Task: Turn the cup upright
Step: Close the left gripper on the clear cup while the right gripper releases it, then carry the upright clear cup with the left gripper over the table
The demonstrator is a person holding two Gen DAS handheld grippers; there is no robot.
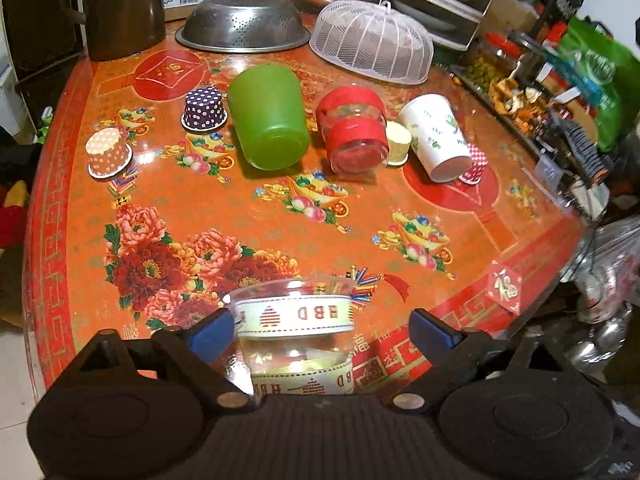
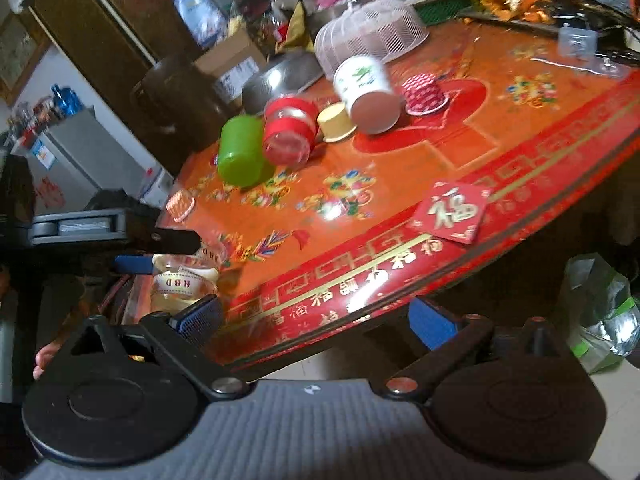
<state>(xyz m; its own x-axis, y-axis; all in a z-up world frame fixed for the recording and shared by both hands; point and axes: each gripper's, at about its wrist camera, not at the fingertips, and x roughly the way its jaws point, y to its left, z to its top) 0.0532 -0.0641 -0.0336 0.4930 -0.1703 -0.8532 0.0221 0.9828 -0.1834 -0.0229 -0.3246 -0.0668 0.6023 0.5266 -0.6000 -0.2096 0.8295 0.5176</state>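
A clear plastic cup with cream "HBD" ribbon bands (image 1: 295, 332) stands at the table's near edge, mouth up, between the fingers of my left gripper (image 1: 322, 332). The jaws are wide open; the left pad (image 1: 212, 334) is close to the cup, the right pad is apart from it. The cup also shows in the right wrist view (image 2: 184, 276), with the left gripper's fingers around it. My right gripper (image 2: 316, 320) is open and empty, off the table's front edge. A green cup (image 1: 268, 118), a red-banded clear cup (image 1: 354, 130) and a white paper cup (image 1: 436, 136) stand upside down further back.
Small upside-down paper cups stand around them: orange dotted (image 1: 109, 152), purple dotted (image 1: 204, 109), yellow (image 1: 398, 143), red checked (image 1: 474, 164). A steel colander (image 1: 242, 24) and a white mesh food cover (image 1: 372, 42) sit at the back. A red paper square (image 2: 450, 212) lies near the front edge.
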